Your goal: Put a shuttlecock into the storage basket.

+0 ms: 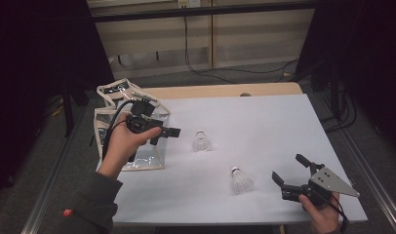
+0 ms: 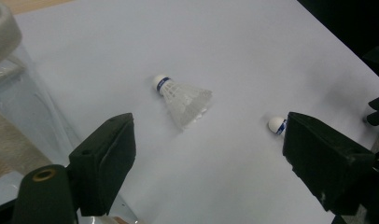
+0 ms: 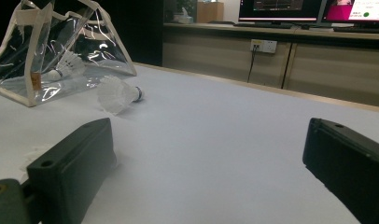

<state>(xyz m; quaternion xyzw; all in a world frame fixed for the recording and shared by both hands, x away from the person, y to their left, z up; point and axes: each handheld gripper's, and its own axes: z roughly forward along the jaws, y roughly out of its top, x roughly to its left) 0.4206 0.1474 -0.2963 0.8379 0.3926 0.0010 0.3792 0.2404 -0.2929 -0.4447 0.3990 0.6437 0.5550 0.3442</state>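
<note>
The table (image 1: 264,126) carries a clear bag (image 1: 137,146) at its left edge, with one shuttlecock already visible inside from the right gripper view. Just right of the bag hangs the left gripper (image 1: 172,131), jaws wide and empty, aimed at the near shuttle (image 2: 184,99) lying on its side. Further right of the bag lies a second shuttle (image 1: 241,180), and beyond it rests the right gripper (image 1: 288,169), also wide and empty. Risks, as I judge them: the light shuttle may roll away under a glancing jaw, or a squeeze on the skirt may crush its feathers.
</note>
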